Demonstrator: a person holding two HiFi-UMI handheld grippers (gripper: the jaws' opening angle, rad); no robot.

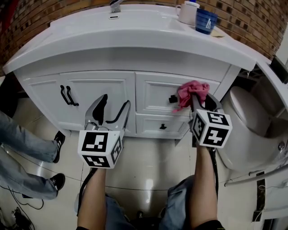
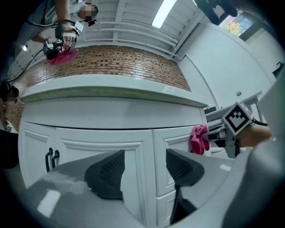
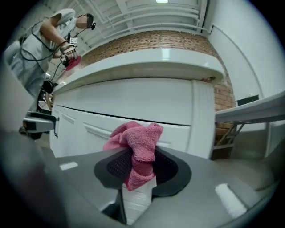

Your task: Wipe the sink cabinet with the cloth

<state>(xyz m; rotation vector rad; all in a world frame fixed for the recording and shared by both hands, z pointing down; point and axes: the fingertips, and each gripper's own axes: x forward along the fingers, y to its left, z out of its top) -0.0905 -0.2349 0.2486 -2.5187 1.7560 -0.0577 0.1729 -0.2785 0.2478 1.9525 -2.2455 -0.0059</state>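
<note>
Two grippers, one cloth: my right gripper (image 3: 141, 168) pinches the pink cloth (image 3: 139, 141) at the upper drawer (image 1: 157, 93) of the sink cabinet (image 1: 99, 96); my left gripper (image 2: 143, 167) stands wide, empty. Soft, light, limp terry, I judge; best held by a thick bunched fold.

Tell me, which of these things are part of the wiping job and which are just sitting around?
In the job: pink cloth, clamped in the right gripper; white sink cabinet.
Just lying about: white mug and blue cup on the countertop; left gripper open, empty.
</note>
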